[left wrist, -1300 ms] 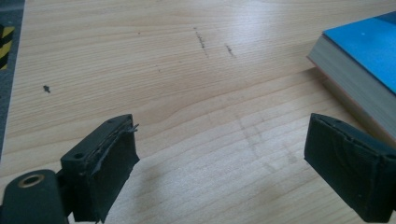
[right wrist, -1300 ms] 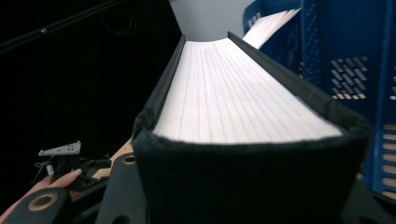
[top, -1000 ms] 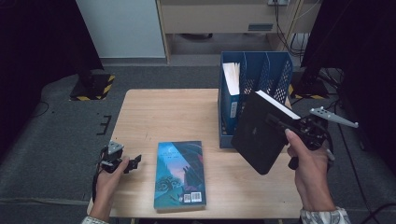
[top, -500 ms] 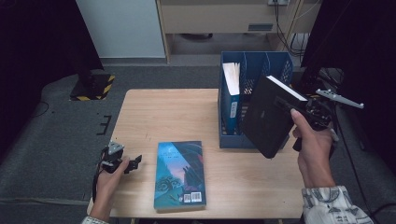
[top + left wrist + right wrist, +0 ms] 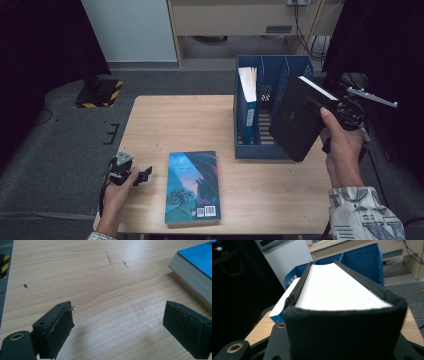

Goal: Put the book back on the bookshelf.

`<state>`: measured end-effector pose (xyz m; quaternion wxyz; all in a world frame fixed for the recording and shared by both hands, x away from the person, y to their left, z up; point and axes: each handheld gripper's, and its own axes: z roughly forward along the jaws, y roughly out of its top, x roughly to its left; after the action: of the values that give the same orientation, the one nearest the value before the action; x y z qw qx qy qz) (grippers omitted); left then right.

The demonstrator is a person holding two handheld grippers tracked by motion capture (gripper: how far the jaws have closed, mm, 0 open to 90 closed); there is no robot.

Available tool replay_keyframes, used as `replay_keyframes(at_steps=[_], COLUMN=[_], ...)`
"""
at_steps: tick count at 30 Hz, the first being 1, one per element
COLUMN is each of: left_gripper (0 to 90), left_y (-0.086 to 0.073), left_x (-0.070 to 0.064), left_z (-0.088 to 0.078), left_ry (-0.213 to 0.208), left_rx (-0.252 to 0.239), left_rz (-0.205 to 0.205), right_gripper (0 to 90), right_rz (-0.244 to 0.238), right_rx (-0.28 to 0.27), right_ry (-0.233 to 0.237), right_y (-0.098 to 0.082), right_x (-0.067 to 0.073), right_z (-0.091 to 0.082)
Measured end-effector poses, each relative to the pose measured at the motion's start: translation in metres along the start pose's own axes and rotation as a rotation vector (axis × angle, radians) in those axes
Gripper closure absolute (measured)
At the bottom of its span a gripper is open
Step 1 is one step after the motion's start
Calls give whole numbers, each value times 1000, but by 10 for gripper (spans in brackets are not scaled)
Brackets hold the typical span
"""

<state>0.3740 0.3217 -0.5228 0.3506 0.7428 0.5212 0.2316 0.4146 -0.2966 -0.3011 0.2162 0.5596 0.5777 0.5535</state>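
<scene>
My right gripper [image 5: 325,107] is shut on a thick black book [image 5: 297,117], held tilted in the air beside the right end of the blue file rack [image 5: 272,150]. In the right gripper view the black book [image 5: 342,315] shows its white page edge between the jaws, with the rack [image 5: 364,260] behind it. A teal paperback [image 5: 193,186] lies flat on the wooden table [image 5: 175,125]. My left gripper [image 5: 142,176] rests open on the table left of it. In the left gripper view the jaws stand wide apart over bare wood, and the paperback's corner [image 5: 195,270] lies at the upper right.
A blue-spined book with white pages [image 5: 247,100] stands upright in the rack's left slot. Black-and-yellow hazard tape [image 5: 102,95] marks the grey floor beyond the table's far left. A cabinet [image 5: 240,20] stands behind the table.
My right hand has carried the black book up and to the right, from over the table by the rack's front to beside the rack's right end. The left gripper has stayed put.
</scene>
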Motion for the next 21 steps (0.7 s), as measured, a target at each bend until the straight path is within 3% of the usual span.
replay_keyframes(at_steps=[10, 21], left_gripper=[88, 89], left_y=[0, -3], left_x=[0, 3], left_z=[0, -1], left_ry=[1, 15], left_rx=[6, 0], left_rz=[11, -10], right_gripper=[528, 528], right_rz=[6, -23], right_rx=[-12, 1], right_ry=[-50, -98], right_y=[6, 17], right_x=[-17, -32], right_z=[-4, 12])
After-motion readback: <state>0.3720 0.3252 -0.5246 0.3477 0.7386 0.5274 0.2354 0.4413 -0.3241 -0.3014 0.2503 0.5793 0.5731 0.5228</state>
